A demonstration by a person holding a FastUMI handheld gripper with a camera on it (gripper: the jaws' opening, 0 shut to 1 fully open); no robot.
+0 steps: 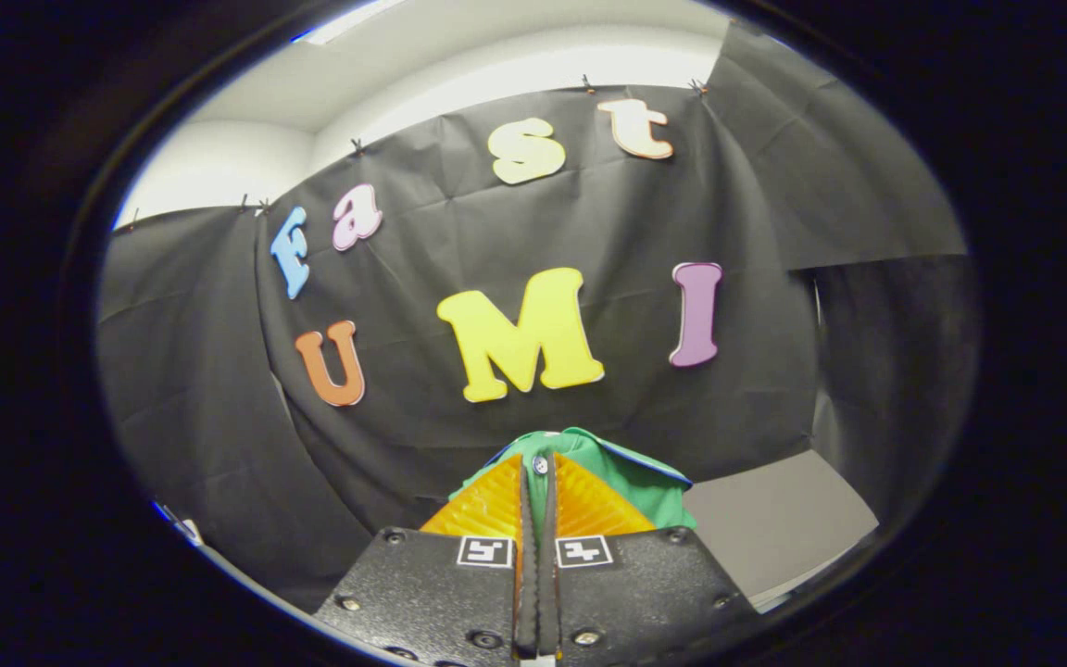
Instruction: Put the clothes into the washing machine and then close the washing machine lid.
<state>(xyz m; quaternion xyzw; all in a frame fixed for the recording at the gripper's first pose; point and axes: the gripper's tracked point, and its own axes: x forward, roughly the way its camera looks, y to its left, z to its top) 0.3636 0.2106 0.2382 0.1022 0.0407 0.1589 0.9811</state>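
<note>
Gripper view: my tongs (538,482) are closed, both fingers (487,508) pinched together on a fold of the green garment (631,477), which carries a small button and a blue trim along one edge. The garment bunches just ahead of the fingertips and hangs off to the right of them, lifted against the black cloth wall (219,389). Beyond and right of the garment lies a grey bench (774,519); the garment's lower part is hidden behind my fingers, so I cannot tell whether it touches the bench.

Handling, in my judgement: the garment is light, soft and limp, not fragile. It will sag and swing from any single hold. A pinch on a thick fold near the placket or collar should hold best; a thin single layer could slip out.
</note>
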